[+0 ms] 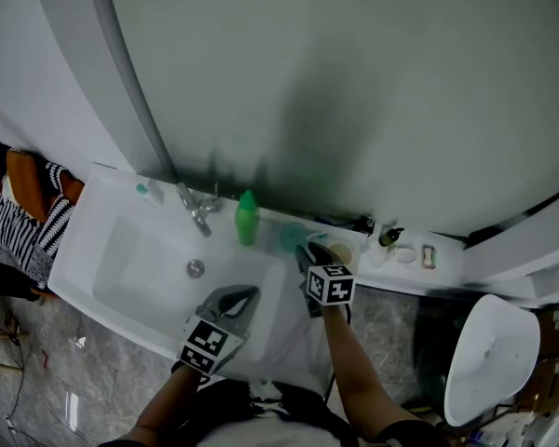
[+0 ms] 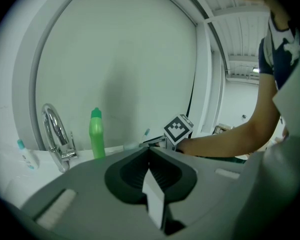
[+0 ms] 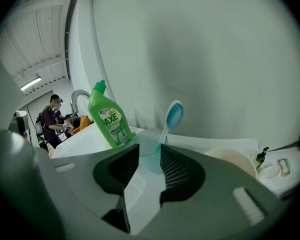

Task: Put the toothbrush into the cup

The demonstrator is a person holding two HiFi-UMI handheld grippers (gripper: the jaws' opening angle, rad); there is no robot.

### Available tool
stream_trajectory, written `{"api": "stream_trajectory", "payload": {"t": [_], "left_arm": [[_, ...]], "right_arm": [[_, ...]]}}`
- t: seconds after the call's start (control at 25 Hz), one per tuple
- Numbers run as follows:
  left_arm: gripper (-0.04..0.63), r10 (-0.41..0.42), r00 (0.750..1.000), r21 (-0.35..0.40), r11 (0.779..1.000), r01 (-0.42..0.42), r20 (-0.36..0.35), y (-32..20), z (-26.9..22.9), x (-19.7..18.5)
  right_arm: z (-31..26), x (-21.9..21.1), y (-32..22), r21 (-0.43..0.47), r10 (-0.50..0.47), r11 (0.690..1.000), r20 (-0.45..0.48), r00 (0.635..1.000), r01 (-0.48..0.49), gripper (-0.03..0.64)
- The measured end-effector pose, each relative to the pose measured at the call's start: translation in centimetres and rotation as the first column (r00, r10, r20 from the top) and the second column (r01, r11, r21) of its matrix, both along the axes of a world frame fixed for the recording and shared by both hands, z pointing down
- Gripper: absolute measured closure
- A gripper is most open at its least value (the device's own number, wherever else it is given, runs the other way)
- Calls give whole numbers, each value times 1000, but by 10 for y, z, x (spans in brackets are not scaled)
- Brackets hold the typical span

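**A:** Right gripper view: the toothbrush stands head-up in the teal cup, on the back edge of the washbasin beside the green bottle. The right claw is spread and pinches nothing.

**B:** And the left claw is pressed together, empty. The risk as I see it: a crooked pull-back clips the cup and tips it.

Head view overhead; gripper views low, wallward; green bottle apparently common.

cup base behind right gripper, toothbrush lower handle hidden
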State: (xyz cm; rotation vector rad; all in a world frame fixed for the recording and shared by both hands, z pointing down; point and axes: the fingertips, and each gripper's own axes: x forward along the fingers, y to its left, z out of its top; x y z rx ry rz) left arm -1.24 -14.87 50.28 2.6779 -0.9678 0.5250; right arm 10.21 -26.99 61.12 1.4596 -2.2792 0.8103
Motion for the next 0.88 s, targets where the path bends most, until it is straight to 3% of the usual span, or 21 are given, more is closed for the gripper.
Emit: {"api": "stream_trajectory", "payload": {"t": [0.36, 0.56, 0.68, 0.88], "left_arm": [[595, 16, 1000, 21, 1000, -16, -3, -2, -3, 10], [595, 33, 999, 43, 999, -32, -23, -4, -7, 19], [595, 37, 999, 60, 998, -35, -32, -4, -12, 25], [597, 80, 996, 8, 997, -80, -45, 1, -12, 32]], "right_arm": [[-12, 5, 7, 14, 23, 1000, 24, 999, -23, 499], [-27, 1, 14, 47, 23, 999, 90, 996, -27, 553], [-41, -5, 22, 80, -5, 997, 145, 989, -7, 612], [-64, -21, 37, 133, -83, 990, 220, 972, 54, 615]]}}
